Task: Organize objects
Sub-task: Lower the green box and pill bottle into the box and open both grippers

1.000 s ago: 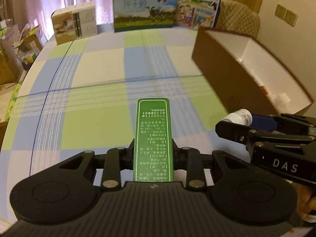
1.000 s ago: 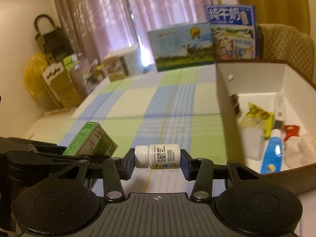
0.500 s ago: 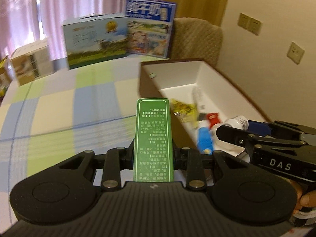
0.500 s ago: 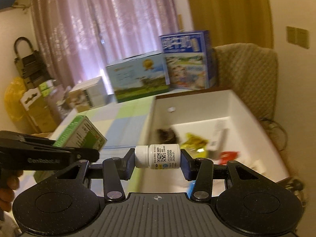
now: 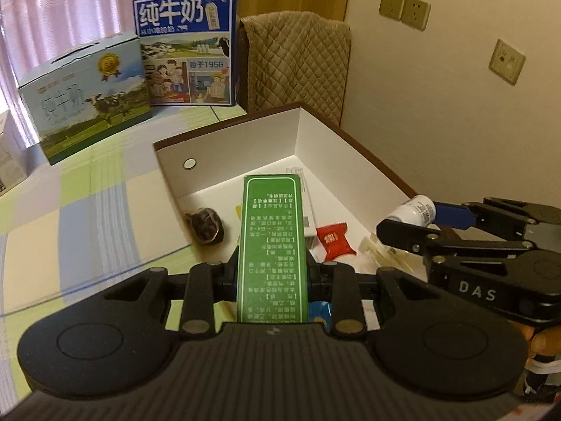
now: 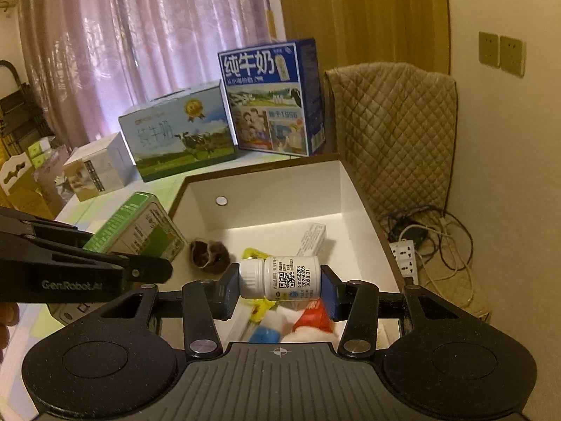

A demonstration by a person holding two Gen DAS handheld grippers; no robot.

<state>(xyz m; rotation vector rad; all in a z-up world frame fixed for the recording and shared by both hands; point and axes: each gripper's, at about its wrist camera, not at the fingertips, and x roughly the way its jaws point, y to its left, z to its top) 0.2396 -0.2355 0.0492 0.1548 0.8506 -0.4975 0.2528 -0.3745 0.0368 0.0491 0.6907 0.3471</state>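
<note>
Left gripper (image 5: 272,277) clamped on a green carton (image 5: 272,245), long axis pointing to 12 o'clock, far end over the white storage box (image 5: 224,168); right gripper (image 6: 280,286) pinching a white pill bottle (image 6: 280,278) sideways, cap at 9 o'clock, above the same box; inside the box, a dark furry lump (image 6: 208,256) at 10 o'clock from the bottle, a red sachet (image 5: 333,240) at 3 o'clock from the carton, a white slim packet (image 6: 312,236) at 12 o'clock from the bottle; beyond the box at 11 o'clock, two milk cartons (image 6: 270,98) on the checked tablecloth (image 5: 87,207); quilted chair (image 6: 392,133) at 1 o'clock.
</note>
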